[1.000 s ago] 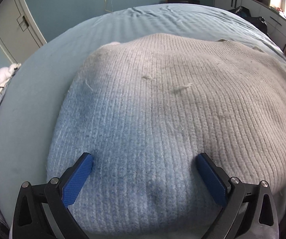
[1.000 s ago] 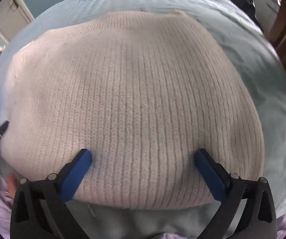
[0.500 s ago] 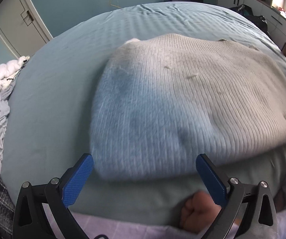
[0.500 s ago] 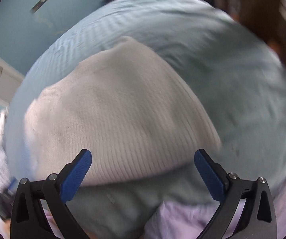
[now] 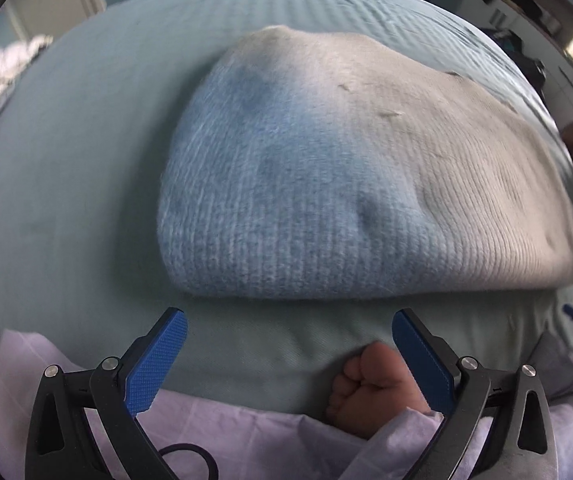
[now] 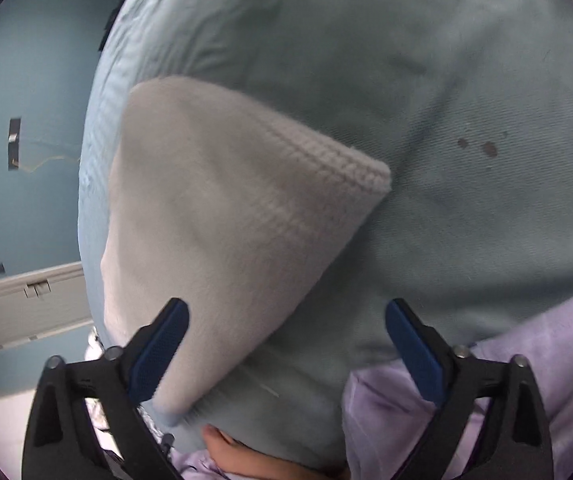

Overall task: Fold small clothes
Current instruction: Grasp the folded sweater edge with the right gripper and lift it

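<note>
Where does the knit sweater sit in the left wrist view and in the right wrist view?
Left wrist: the knit sweater fills the centre and right, lying flat beyond the open left gripper.
Right wrist: the sweater lies left of centre, tilted, its corner pointing right, above the open right gripper.
Shared landmark: the pale blue bedsheet under it.

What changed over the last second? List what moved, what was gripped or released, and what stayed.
Both claws pulled back toward the person, off the folded knit sweater. A second ago their blue pads sat over the knit; now the left claw hangs over bare bedsheet, and the right claw has also swung and tilted to the sweater's right. Nothing was gripped. Both claws stayed open, and the sweater stayed folded on the bed.
</note>
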Tool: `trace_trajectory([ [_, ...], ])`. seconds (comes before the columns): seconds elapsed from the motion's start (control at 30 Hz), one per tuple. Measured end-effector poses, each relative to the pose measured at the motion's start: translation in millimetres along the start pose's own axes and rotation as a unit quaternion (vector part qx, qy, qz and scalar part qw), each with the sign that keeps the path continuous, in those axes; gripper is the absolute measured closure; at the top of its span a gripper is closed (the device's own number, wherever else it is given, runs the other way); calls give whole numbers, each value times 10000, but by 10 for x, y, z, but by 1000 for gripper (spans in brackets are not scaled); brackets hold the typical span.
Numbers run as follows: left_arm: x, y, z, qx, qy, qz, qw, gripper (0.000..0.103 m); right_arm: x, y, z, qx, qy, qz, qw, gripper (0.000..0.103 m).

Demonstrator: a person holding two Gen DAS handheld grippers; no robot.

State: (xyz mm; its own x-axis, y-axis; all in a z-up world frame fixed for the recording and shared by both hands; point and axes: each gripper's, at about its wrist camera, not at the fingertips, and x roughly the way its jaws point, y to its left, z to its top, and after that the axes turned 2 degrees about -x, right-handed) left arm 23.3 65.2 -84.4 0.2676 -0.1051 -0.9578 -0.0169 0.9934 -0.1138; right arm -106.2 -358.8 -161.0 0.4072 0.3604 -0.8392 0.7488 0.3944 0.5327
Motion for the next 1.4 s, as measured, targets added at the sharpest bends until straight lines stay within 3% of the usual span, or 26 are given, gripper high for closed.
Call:
trace_trajectory([
  [0.2, 100, 178, 32, -513, 137, -141, 9985, 0, 217, 9, 151, 379, 71, 543, 9978, 40],
  [0.5, 84, 274, -41, -1011, 234, -732, 9919, 0, 81, -37, 78, 224, -225, 684, 9971, 53],
  [0.63, 131, 309, -89, -1282, 360, -897, 9870, 0, 22, 75, 83, -263, -477, 436, 9976, 69],
  [0.73, 153, 476, -119, -1938, 426, -1306, 9714, 0, 6, 235, 69, -655, -620, 189, 9957, 72],
  [0.9, 290, 683, -192, -2830, 487, -1913, 9386, 0, 12, 264, 100, -598, -584, 225, 9962, 71],
  [1.13, 583, 844, -86, -3785, 460, -2269, 8962, 4, 19, 234, 73, -648, -614, 173, 9959, 71],
  [1.17, 614, 850, -56, -3873, 412, -2306, 8917, 8, 18, 242, 69, -668, -621, 165, 9957, 71],
  [1.23, 679, 821, 8, -3925, 415, -2167, 8929, 35, 11, 263, 62, -730, -632, 155, 9952, 71],
  [1.27, 706, 826, -1, -3974, 436, -2096, 8923, 39, 7, 268, 60, -749, -643, 147, 9950, 71],
  [1.33, 717, 849, -42, -4138, 346, -2238, 8817, 57, 8, 288, 53, -814, -666, 157, 9943, 72],
  [1.4, 669, 901, -92, -4225, 253, -2390, 8739, 66, -27, 304, 35, -911, -714, 214, 9931, 72],
])
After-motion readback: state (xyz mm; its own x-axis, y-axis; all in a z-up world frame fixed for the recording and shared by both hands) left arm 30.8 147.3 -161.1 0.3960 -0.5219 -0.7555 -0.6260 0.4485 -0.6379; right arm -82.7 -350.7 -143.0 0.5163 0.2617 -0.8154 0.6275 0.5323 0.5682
